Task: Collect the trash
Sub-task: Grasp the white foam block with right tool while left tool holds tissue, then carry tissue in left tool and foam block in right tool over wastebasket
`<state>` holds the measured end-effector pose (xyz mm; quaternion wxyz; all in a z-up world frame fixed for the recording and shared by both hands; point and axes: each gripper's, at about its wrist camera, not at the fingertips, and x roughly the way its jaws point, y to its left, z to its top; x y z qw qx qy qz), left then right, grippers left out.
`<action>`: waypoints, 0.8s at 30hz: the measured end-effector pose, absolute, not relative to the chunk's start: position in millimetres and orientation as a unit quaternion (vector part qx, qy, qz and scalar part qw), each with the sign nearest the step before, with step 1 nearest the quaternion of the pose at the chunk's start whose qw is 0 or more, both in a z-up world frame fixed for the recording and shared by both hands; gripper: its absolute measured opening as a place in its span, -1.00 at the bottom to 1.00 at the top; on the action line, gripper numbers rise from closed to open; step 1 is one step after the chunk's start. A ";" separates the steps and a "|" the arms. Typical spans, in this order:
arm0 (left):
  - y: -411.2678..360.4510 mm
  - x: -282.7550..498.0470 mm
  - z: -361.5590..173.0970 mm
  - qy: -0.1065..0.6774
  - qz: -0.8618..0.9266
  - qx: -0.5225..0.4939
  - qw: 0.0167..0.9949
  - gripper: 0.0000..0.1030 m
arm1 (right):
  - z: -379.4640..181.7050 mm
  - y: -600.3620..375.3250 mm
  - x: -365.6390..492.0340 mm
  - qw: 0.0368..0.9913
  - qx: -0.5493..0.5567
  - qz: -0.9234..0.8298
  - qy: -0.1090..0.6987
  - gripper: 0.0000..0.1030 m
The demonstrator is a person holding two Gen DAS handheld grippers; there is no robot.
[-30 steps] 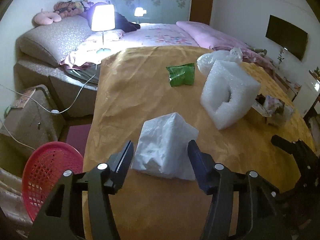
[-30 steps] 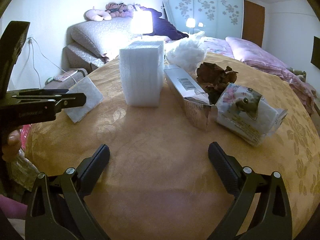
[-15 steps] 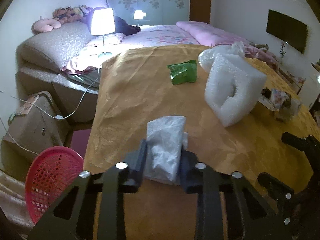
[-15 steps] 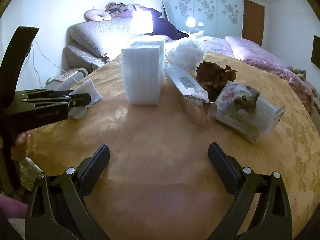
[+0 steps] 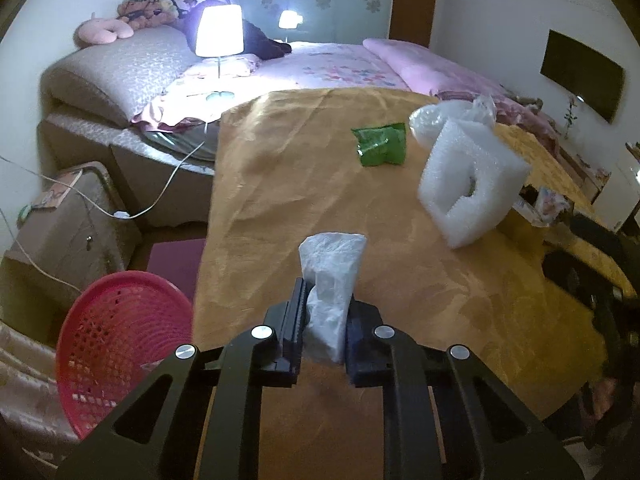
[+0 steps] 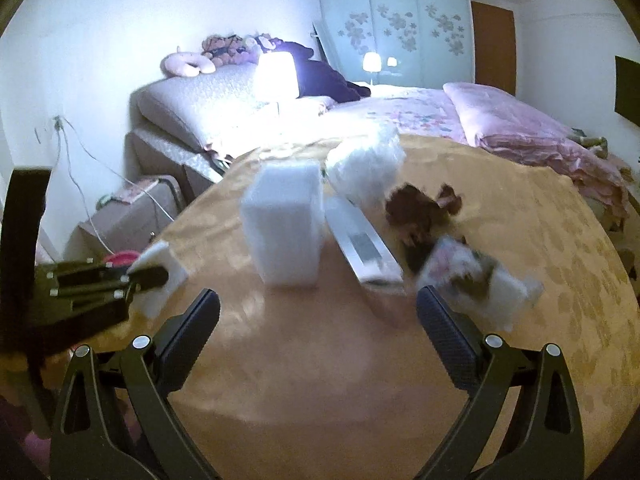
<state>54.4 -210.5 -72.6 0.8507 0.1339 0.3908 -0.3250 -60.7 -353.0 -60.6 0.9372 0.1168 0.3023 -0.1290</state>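
My left gripper [image 5: 325, 320] is shut on a crumpled white paper bag [image 5: 334, 276] and holds it just above the orange-clothed table [image 5: 280, 200]. It also shows at the left of the right wrist view [image 6: 148, 276], with the white bag [image 6: 160, 280] in it. My right gripper [image 6: 318, 320] is open and empty over the table's near side. Ahead of it lie a white foam block [image 6: 284, 232], a silver carton [image 6: 364, 248], dry brown leaves [image 6: 420, 208] and a printed tissue pack [image 6: 472, 280]. A green wrapper [image 5: 380, 144] lies farther back.
A red mesh basket [image 5: 116, 356] stands on the floor left of the table. A crumpled clear plastic bag [image 5: 444, 118] lies behind the foam block [image 5: 472, 184]. A bed with a lit lamp [image 5: 219, 30] is beyond the table. A bedside cabinet [image 5: 60, 224] and cables are at left.
My left gripper closed on the white bag and lifted it, squeezing it narrow. My right gripper moved forward and up; its view is blurred.
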 end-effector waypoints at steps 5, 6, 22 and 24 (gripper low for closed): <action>-199.3 56.1 -64.6 0.387 -0.325 0.116 0.855 -0.70 | -47.5 -348.7 -37.3 0.942 0.105 -0.123 0.294 0.80; -197.5 56.7 -64.0 0.386 -0.323 0.113 0.857 -0.70 | -46.3 -347.9 -31.2 0.942 0.105 -0.122 0.295 0.78; -182.0 65.2 -59.5 0.386 -0.304 0.088 0.866 -0.70 | -54.3 -351.2 9.1 0.929 0.122 -0.121 0.328 -0.16; -181.6 65.1 -57.9 0.384 -0.304 0.087 0.868 -0.70 | -52.6 -350.3 6.4 0.930 0.121 -0.120 0.325 -0.17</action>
